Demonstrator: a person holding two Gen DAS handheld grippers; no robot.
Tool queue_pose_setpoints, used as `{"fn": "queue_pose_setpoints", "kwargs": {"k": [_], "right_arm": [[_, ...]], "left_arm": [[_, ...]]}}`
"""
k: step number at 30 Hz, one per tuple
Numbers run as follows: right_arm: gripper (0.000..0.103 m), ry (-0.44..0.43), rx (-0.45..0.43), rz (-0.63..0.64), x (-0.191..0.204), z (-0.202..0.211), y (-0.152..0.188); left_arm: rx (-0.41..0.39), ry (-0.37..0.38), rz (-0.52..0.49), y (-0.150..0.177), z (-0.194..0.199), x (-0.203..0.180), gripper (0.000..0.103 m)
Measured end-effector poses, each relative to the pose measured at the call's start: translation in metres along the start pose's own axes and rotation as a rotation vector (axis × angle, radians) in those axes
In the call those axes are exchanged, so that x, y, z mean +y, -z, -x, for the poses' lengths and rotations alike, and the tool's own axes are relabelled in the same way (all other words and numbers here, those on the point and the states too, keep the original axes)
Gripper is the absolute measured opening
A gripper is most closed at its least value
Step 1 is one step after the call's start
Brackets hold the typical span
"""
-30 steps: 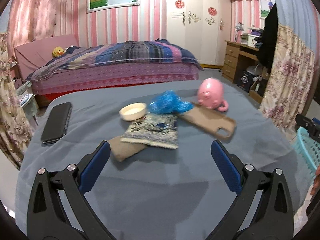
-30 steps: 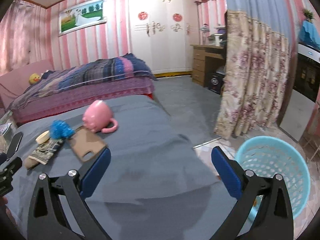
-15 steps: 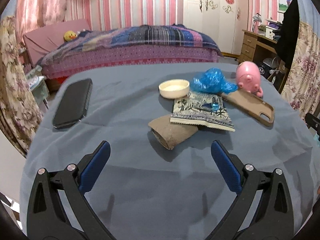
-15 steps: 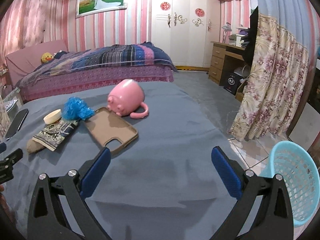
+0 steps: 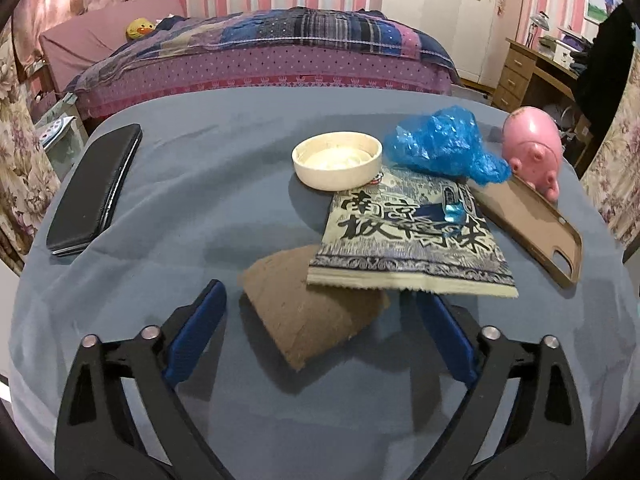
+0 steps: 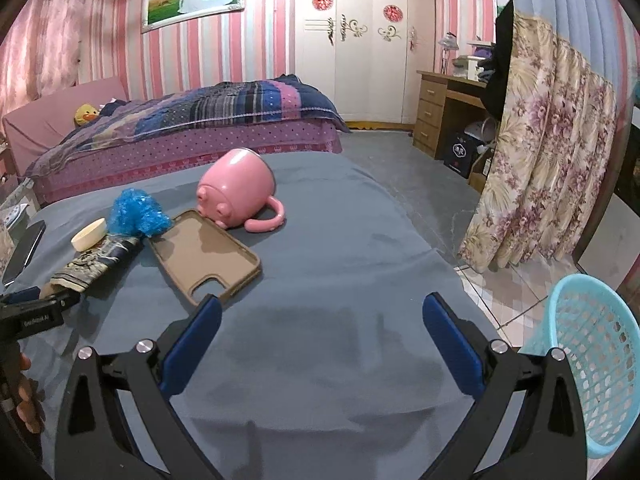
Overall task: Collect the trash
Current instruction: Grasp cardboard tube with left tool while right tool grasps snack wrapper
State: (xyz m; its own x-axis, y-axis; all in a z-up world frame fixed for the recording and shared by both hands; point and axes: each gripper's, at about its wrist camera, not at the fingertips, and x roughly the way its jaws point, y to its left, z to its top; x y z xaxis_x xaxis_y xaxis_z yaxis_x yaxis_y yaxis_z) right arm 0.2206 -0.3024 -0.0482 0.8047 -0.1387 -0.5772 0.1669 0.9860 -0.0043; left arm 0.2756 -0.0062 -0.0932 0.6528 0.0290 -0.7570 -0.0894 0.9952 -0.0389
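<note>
Both fingers wide, left [image 5: 320, 308] flanking cardboard [image 5: 308, 312]

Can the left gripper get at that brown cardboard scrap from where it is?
Probably yes. The left gripper is open with the brown cardboard scrap between its fingers. Only the printed snack wrapper overlaps the scrap's far edge.

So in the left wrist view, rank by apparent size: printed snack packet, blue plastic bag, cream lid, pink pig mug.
1. Printed snack packet, clearly largest, though nearest the camera.
2. Blue plastic bag.
3. Cream lid and pink pig mug look alike; not ranked.
</note>
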Motion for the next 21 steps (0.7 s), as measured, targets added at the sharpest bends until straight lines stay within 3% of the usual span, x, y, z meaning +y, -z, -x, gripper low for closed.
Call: {"fn": "queue_pose_setpoints", "kwargs": {"k": [2, 5, 12, 21], "right_arm": [[0.098, 0.001, 0.001, -0.003, -0.001, -0.001, 0.000], [0.098, -0.004, 0.007, -0.009, -0.002, -0.003, 0.000], [0.098, -0.052, 0.022, 0.055, 0.021, -0.004, 0.005], [0.098, -0.221, 0.042, 0.123, 0.086, -0.002, 0.008]], "left_arm": [[0.025, 0.003, 0.000, 0.000, -0.005, 0.000, 0.070], [0.020, 0.030, 0.019, 0.002, 0.001, 0.006, 0.065], [-0.005, 0.036, -0.003, 0.031, 0.032, 0.033, 0.064], [-0.187, -0.107, -0.019, 0.023, 0.072, 0.102, 0.064]]}}
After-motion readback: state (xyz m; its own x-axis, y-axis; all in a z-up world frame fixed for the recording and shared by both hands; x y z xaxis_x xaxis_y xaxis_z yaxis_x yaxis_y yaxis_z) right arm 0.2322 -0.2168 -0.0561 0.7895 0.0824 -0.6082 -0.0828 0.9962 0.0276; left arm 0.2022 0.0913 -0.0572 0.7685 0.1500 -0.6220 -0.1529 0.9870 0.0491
